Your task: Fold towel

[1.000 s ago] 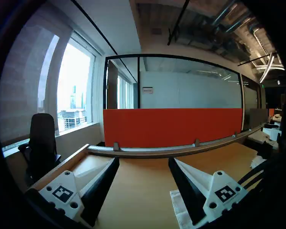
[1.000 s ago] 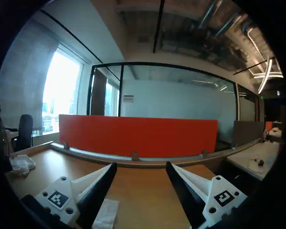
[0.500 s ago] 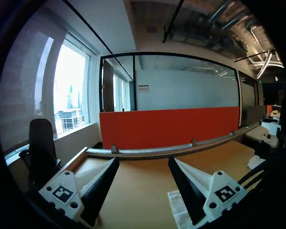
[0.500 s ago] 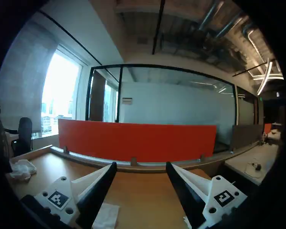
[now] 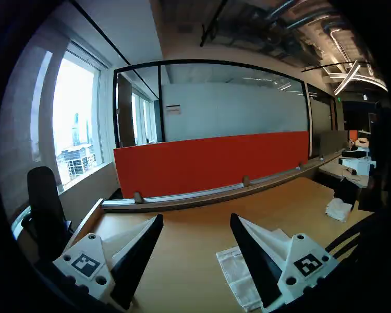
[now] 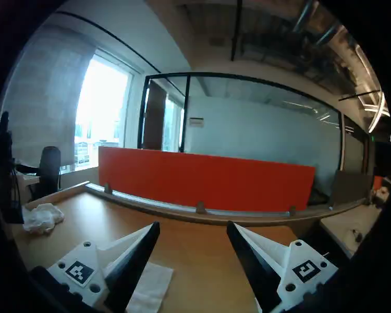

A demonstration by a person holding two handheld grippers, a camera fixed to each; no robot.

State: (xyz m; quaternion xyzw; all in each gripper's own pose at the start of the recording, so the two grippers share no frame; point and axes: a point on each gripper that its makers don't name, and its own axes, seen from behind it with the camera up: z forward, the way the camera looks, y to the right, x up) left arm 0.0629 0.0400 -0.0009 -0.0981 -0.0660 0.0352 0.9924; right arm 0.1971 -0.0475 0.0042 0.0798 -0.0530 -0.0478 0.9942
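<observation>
A flat white towel (image 5: 237, 271) lies on the wooden desk (image 5: 195, 235), partly under the right finger of my left gripper (image 5: 195, 245). That gripper is open and holds nothing, hovering just above the desk. In the right gripper view the same kind of flat white towel (image 6: 153, 286) lies beside the left finger of my right gripper (image 6: 193, 250), which is also open and holds nothing. Neither gripper touches the cloth as far as I can see.
An orange divider panel (image 5: 211, 161) runs along the back of the desk. A crumpled white cloth (image 5: 339, 208) sits farther off, also seen as a crumpled cloth (image 6: 41, 218) at the left. A black office chair (image 5: 44, 208) stands by the window.
Both views have swung and tipped slightly down, so more desk and more of the flat towel now show beside each gripper's finger. Both grippers stay open.
</observation>
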